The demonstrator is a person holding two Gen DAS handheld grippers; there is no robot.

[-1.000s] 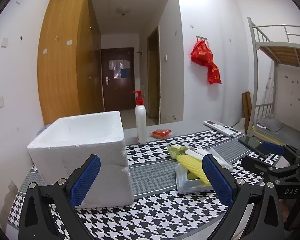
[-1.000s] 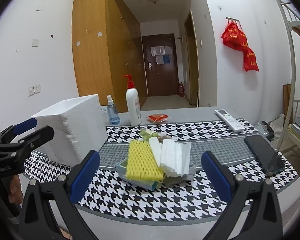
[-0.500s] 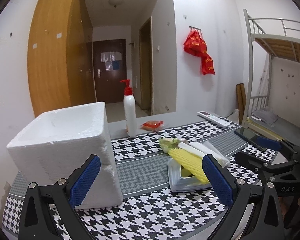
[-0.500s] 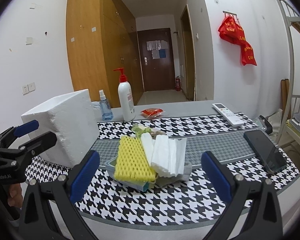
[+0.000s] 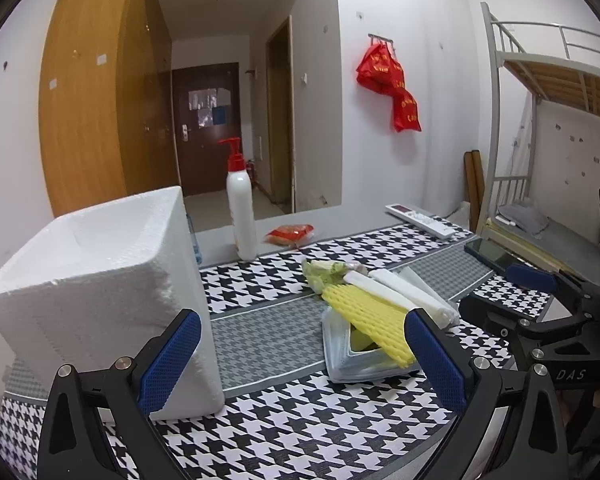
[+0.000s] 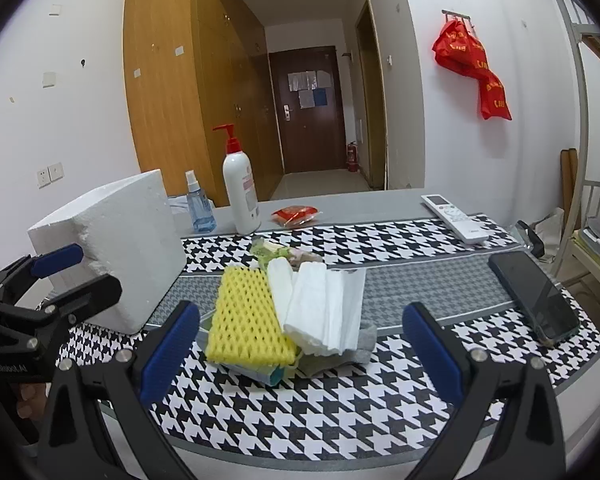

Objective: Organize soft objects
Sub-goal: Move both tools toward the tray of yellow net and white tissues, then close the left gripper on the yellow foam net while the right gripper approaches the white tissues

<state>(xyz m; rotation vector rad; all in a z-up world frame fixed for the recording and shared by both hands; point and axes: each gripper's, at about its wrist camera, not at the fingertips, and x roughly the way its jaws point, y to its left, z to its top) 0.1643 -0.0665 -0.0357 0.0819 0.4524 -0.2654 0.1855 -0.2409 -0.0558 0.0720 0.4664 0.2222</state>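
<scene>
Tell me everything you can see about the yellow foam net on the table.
The yellow foam net is a soft, flattened sleeve of open diamond mesh, foam by its look. It lies tilted atop the pile of soft things, resting on a pale plastic tray, its side touching white foam sheets. Green leafy stuff sits behind. Neither hand-held gripper touches it.

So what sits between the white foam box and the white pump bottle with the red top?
In the right wrist view, a small blue spray bottle stands between the white foam box and the pump bottle.
</scene>
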